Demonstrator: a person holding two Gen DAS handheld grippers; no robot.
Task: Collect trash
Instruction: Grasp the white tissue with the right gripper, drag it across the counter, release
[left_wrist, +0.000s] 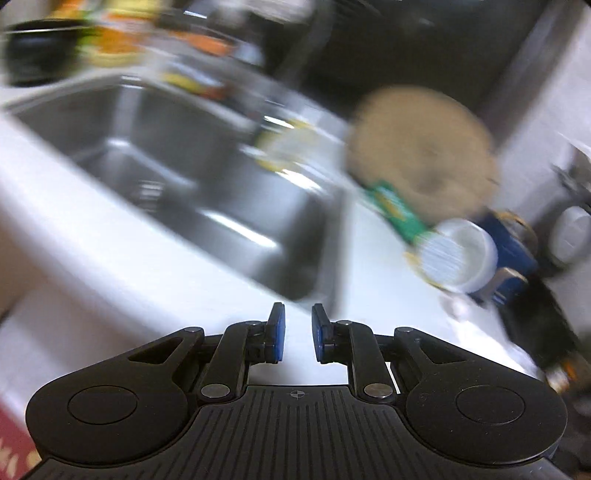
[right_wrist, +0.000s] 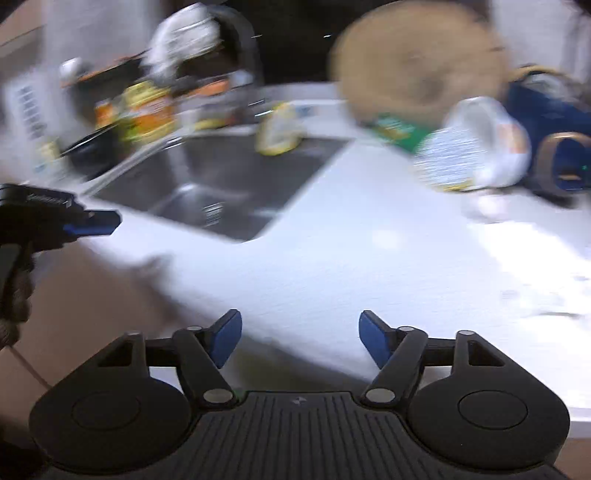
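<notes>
Both views are blurred: the left gripper (left_wrist: 297, 332) hangs over the white countertop (left_wrist: 388, 280) with its blue pads a narrow gap apart and nothing between them, the steel sink (left_wrist: 177, 166) at its ten o'clock. The right gripper (right_wrist: 300, 339) has its jaws wide apart and empty above the same countertop. The trash, a tipped white cup (left_wrist: 461, 254) and a green wrapper (left_wrist: 397, 206), lies at two o'clock from the left gripper, just under a round tan board (left_wrist: 421, 151).

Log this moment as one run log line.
left gripper: open, empty | right gripper: open, empty | white cup: on its side on counter | sink: beyond
</notes>
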